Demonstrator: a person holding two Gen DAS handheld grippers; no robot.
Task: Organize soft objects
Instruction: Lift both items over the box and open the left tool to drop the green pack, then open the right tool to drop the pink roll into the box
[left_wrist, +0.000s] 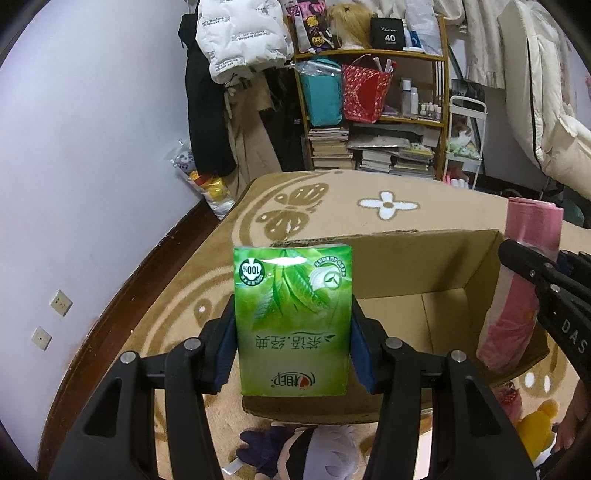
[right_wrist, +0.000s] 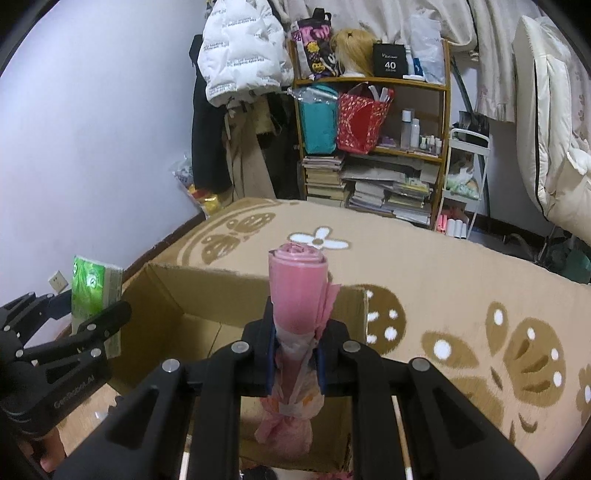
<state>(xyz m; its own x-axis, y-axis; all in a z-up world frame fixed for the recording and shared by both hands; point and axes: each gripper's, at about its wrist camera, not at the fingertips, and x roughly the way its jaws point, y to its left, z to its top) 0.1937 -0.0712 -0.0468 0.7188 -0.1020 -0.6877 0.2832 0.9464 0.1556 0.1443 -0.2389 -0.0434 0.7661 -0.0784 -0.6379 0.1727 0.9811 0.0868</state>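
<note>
Left gripper (left_wrist: 293, 334): clamped on the sides of a green plastic-wrapped tissue pack (left_wrist: 293, 321), held upright above the near left edge of an open brown cardboard box (left_wrist: 436, 284). Right gripper (right_wrist: 295, 350): closed narrowly on a rolled pink plastic bag bundle (right_wrist: 297, 295), held upright over the box's right side. Plush toys (left_wrist: 317, 450) are seen on the beige patterned carpet (left_wrist: 332, 206) before the box. A wooden bookshelf (left_wrist: 373, 110) is noted beyond.
</note>
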